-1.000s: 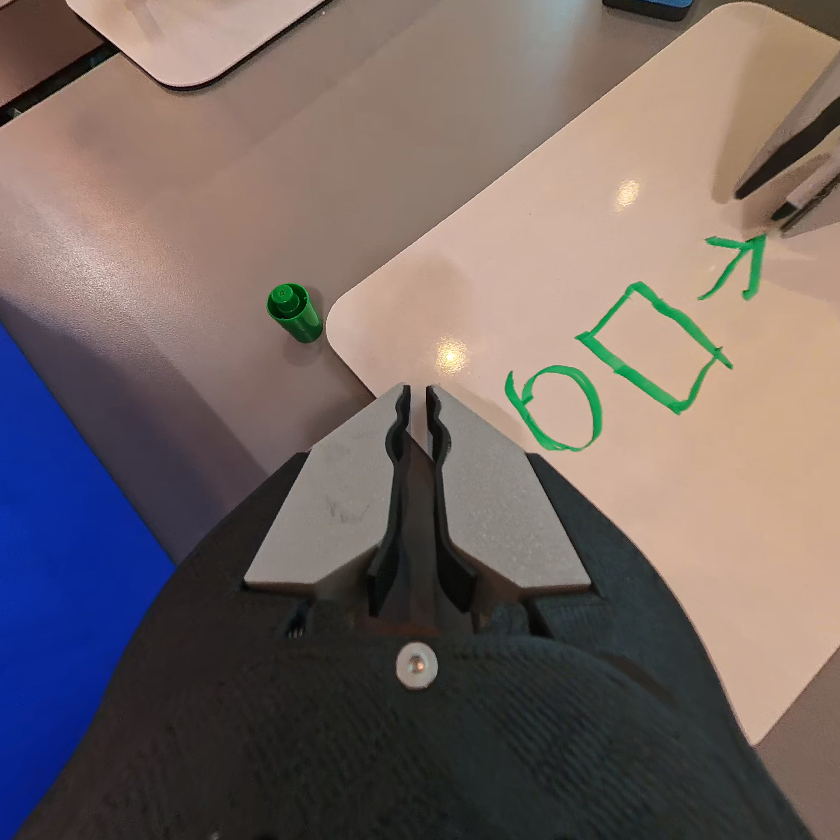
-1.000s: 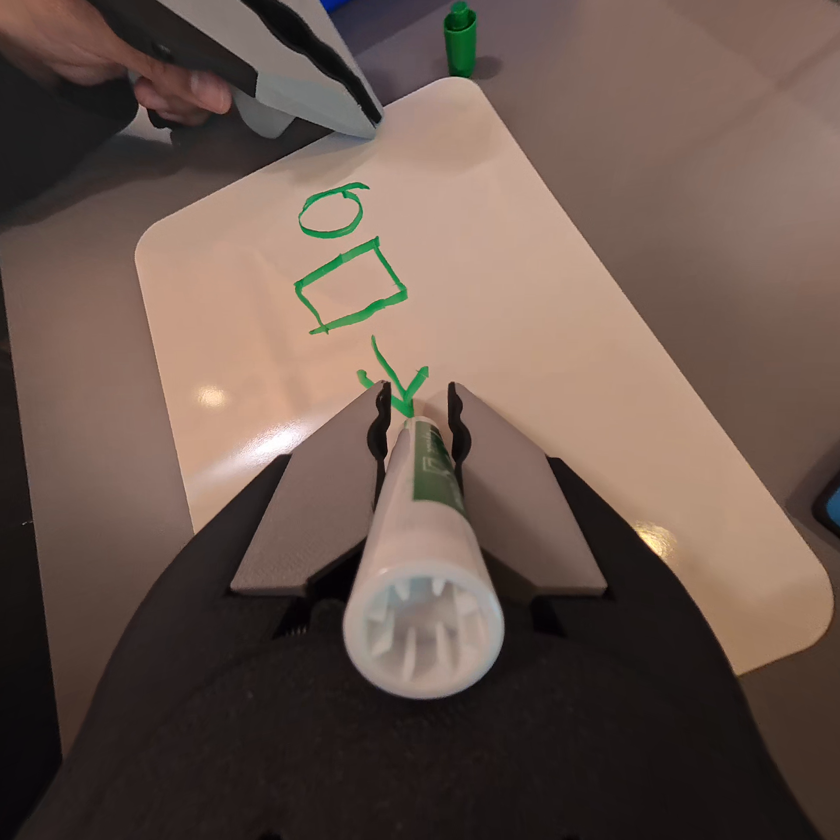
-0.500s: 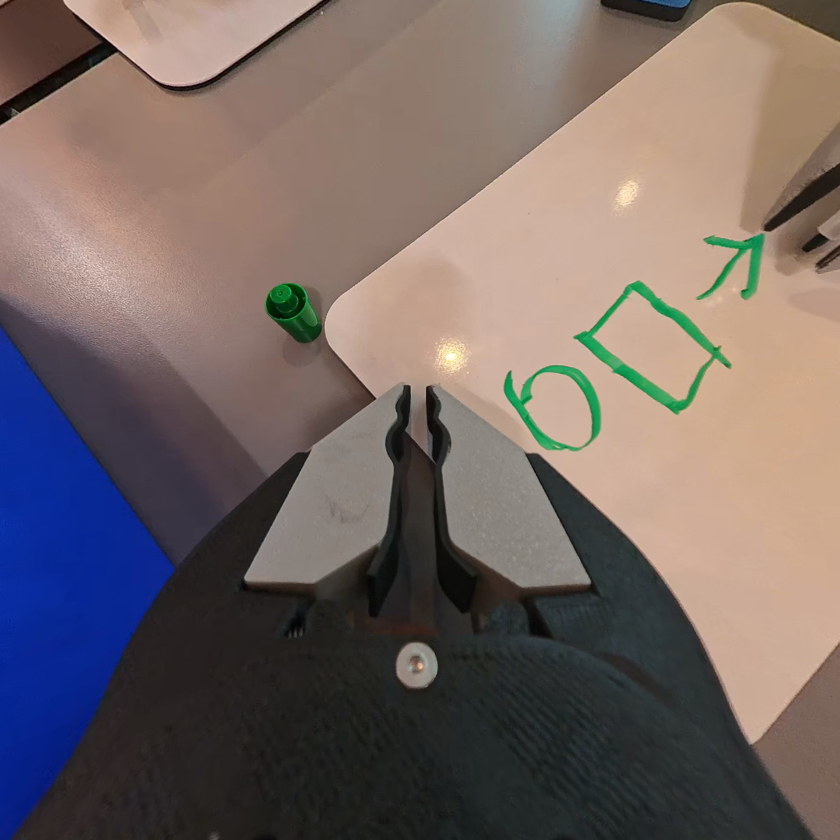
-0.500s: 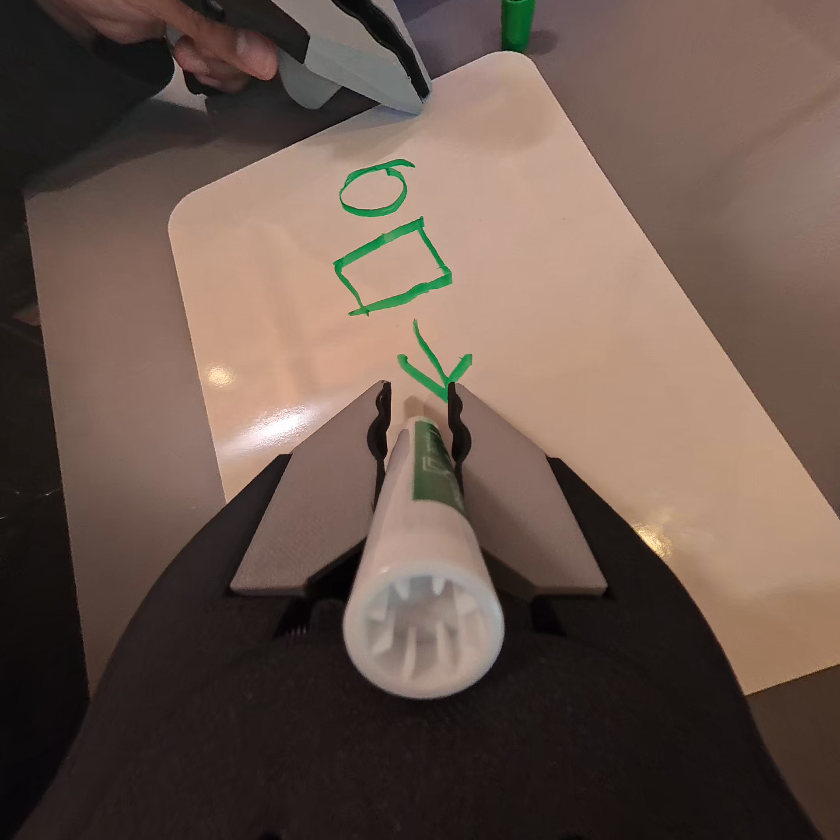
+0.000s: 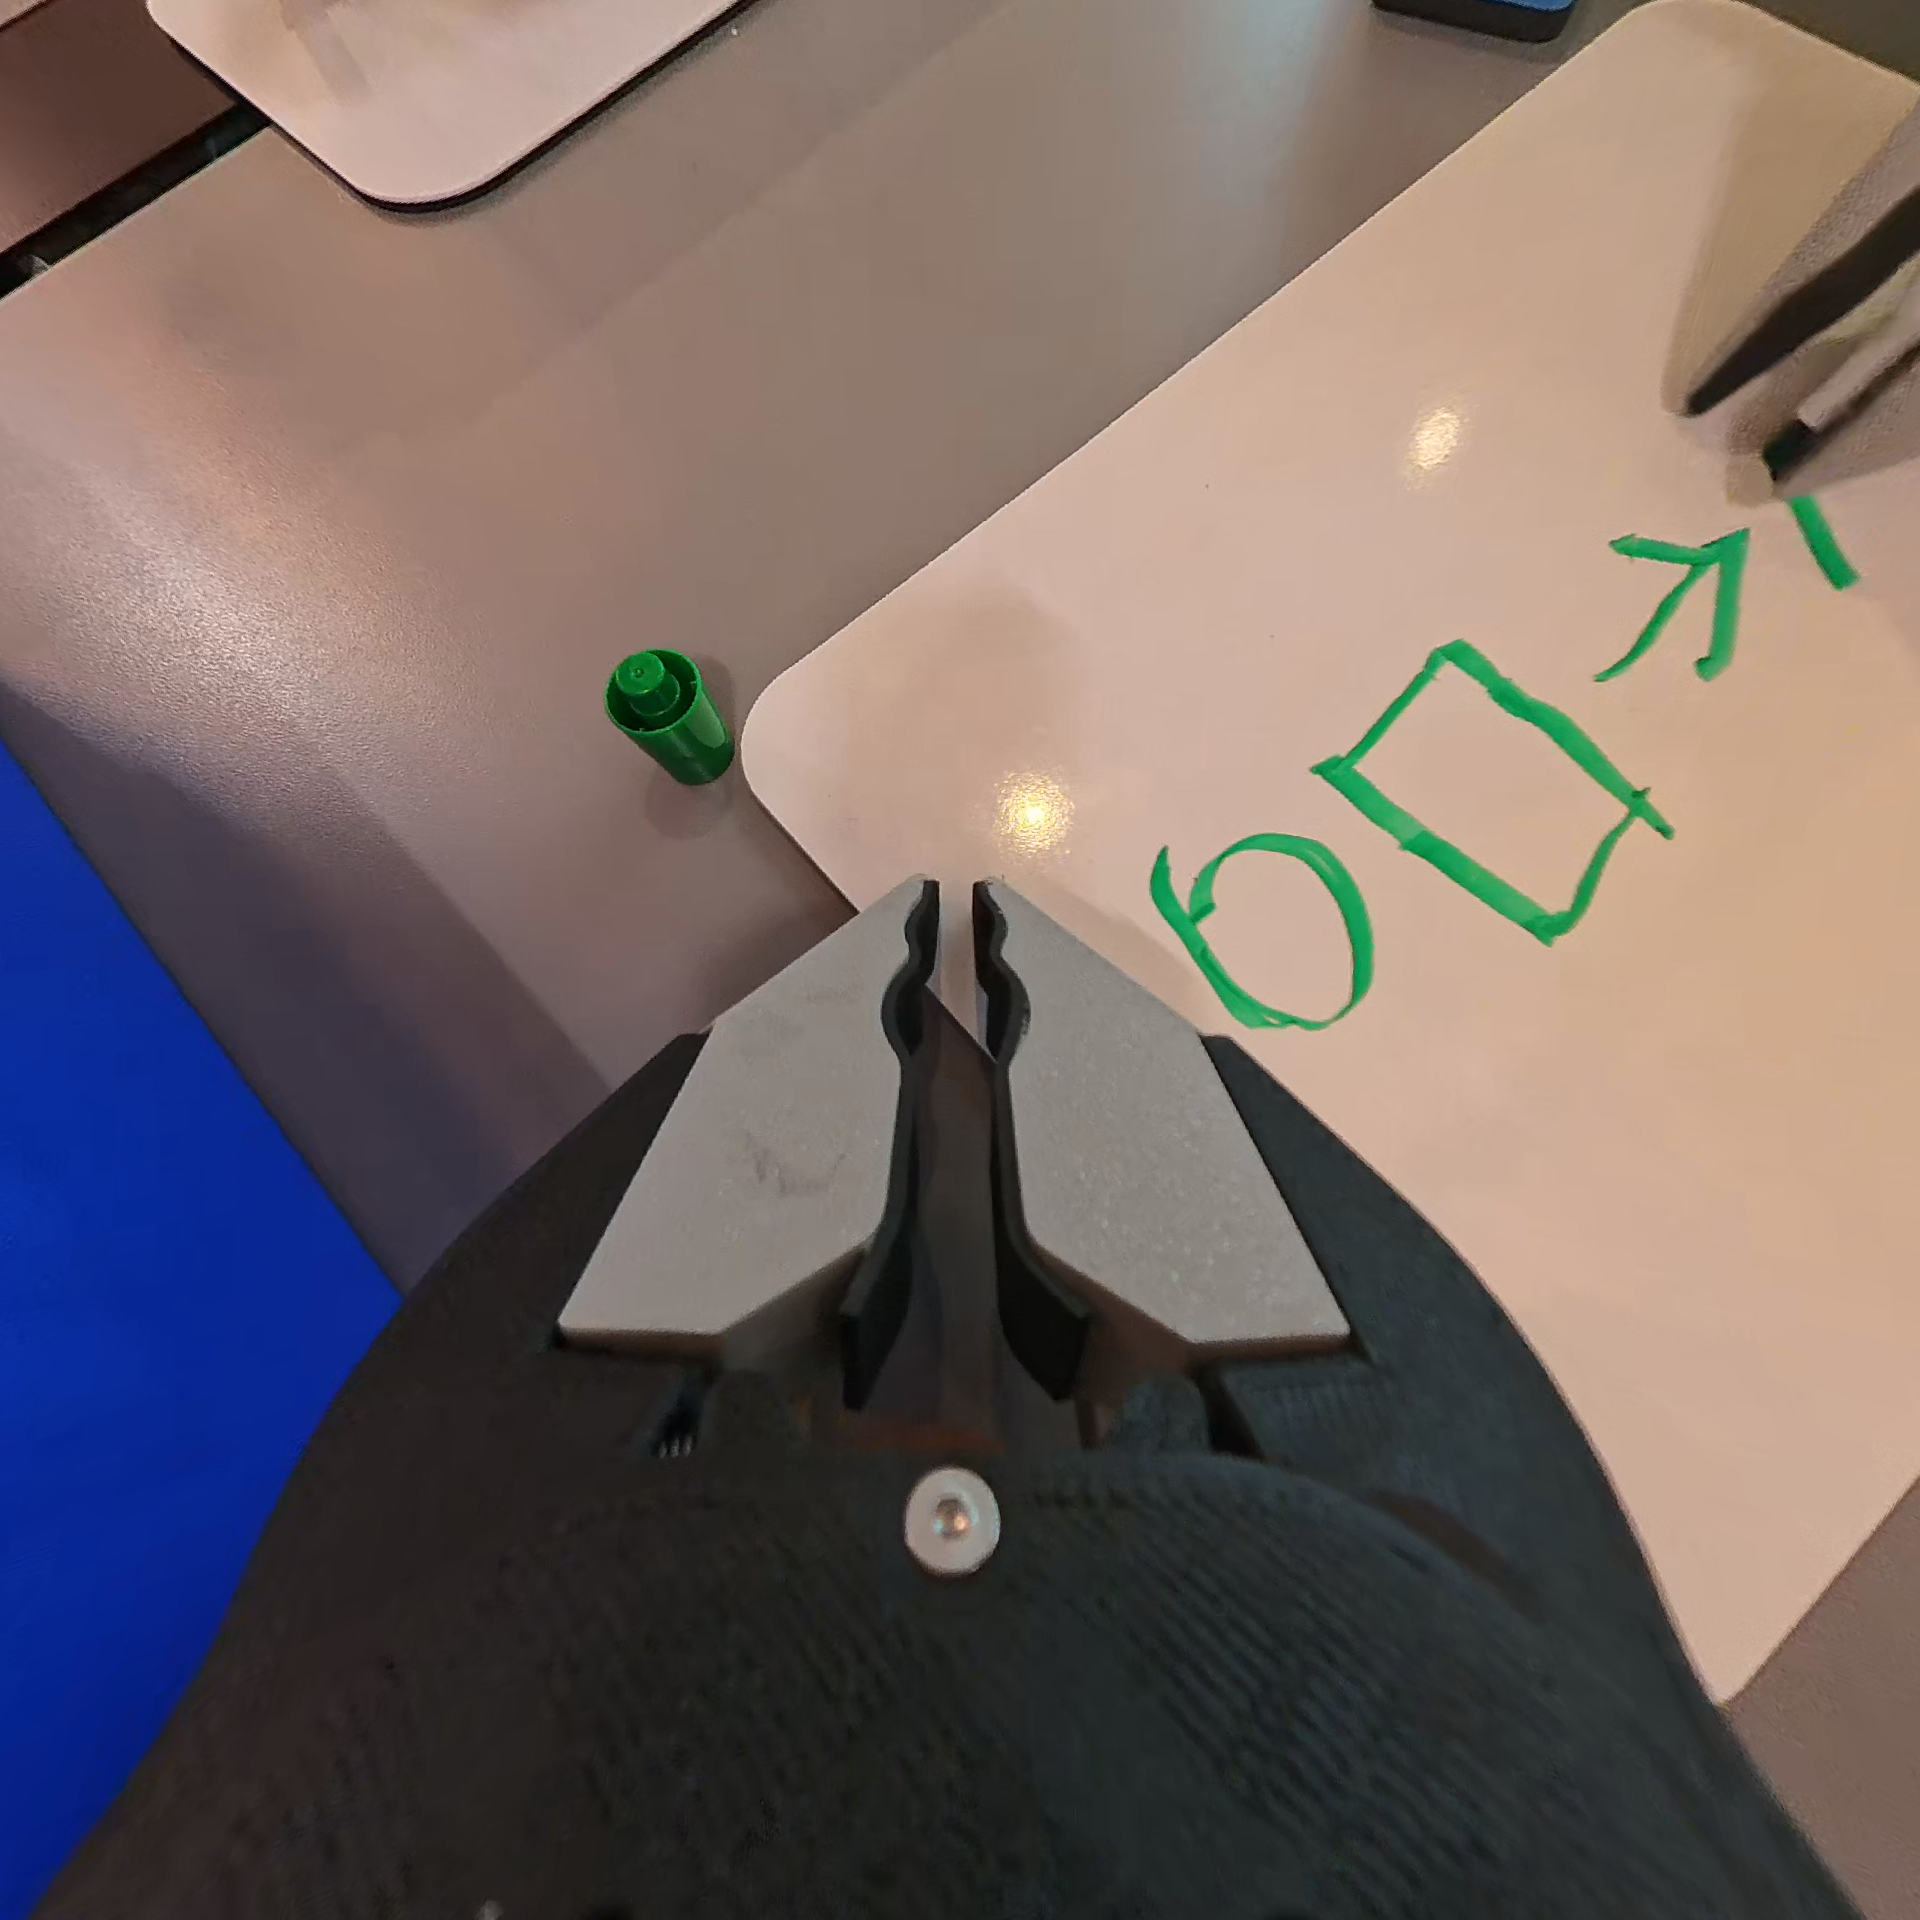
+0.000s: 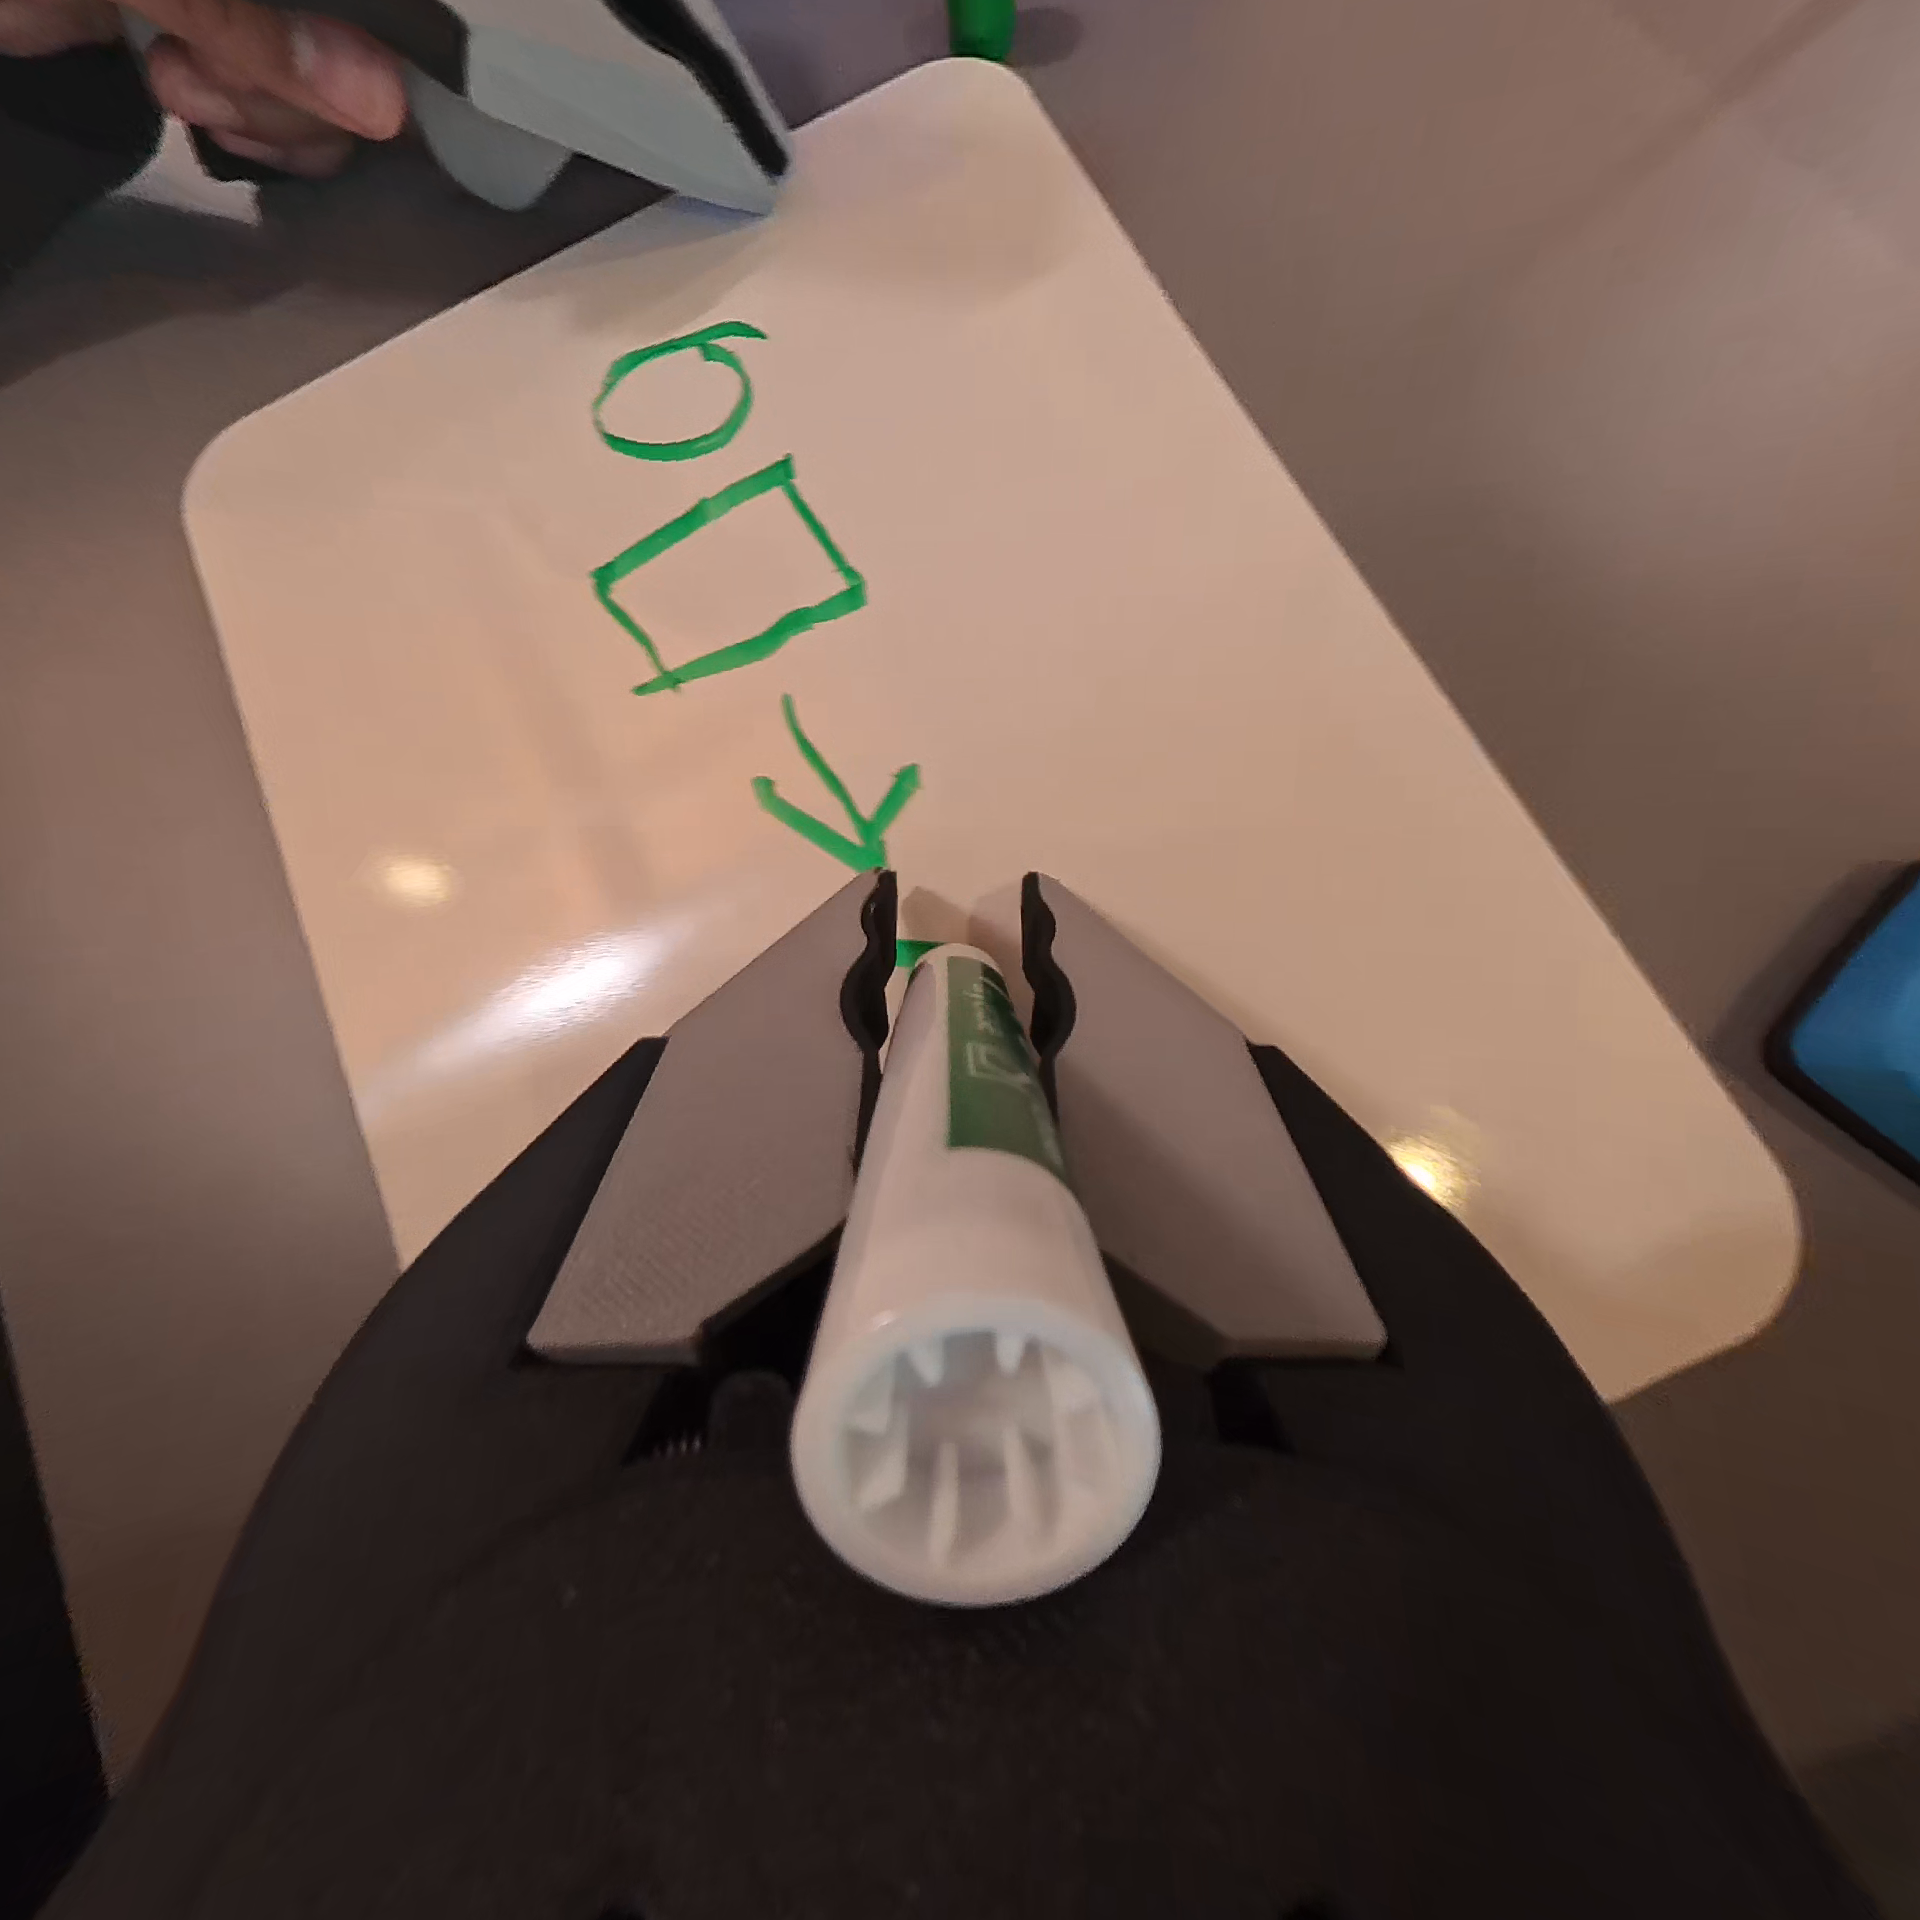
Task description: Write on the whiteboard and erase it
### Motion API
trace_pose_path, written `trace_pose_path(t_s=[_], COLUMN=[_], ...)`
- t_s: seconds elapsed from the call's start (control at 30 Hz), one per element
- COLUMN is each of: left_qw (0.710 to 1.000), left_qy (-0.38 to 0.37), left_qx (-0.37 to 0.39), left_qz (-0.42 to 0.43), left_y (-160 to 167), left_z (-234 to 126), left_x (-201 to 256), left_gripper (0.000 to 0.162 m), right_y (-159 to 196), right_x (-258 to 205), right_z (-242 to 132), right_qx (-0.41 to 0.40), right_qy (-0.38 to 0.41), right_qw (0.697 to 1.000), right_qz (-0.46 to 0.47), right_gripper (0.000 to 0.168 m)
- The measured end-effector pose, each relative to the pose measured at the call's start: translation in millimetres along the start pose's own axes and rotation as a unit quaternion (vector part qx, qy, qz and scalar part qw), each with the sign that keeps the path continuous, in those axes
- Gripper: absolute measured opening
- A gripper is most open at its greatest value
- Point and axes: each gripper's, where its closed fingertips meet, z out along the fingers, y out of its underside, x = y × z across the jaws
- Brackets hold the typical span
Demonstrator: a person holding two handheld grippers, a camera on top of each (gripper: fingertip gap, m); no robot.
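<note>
Right now the right gripper (image 6: pixel 954 881) is gripping a white marker (image 6: pixel 971 1226) between its fingers, the barrel pointing down at the whiteboard (image 6: pixel 1195 582); the tip itself is hidden behind the fingers. The board is lying flat on a grey-brown table (image 5: pixel 436 436). Green drawings are sitting on it in a row: a circle (image 6: pixel 675 400), a square (image 6: pixel 727 582), an arrow (image 6: pixel 842 790) and, seen from the left wrist view, a short fresh stroke (image 5: pixel 1820 540) just beside the arrowhead. The left gripper (image 5: pixel 956 885) is holding nothing, its jaws standing almost together with a thin gap, its tips hanging over the board's edge near a corner. A green cap (image 5: pixel 667 719) is standing on the table just beside that corner. A blue eraser (image 6: pixel 1860 1029) is lying on the table off the board's opposite side. A second board (image 5: pixel 436 94) is lying well apart.
</note>
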Motion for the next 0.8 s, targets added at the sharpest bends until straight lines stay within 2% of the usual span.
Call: trace_pose_path(t_s=[0.13,0.33,0.8], left_qw=[1.000,1.000,1.000], left_qy=[-0.001,0.001,0.002], left_qx=[0.000,0.000,0.000], left_qz=[0.000,-0.001,-0.001], left_y=[0.0,-0.1,-0.3], left_z=[0.0,0.0,0.0], left_x=[-0.1,-0.1,0.5], left_gripper=[0.004,0.004,0.004], right_y=[1.7,2.5,29.6], right_x=[18.7,18.8,-15.6], right_z=[-4.5,-5.0,-25.3], right_qx=[0.002,-0.001,-0.031], right_qy=[0.014,0.017,-0.007], right_qw=[1.000,1.000,0.999], right_qz=[0.022,0.016,-0.004], right_gripper=[0.023,0.023,0.023])
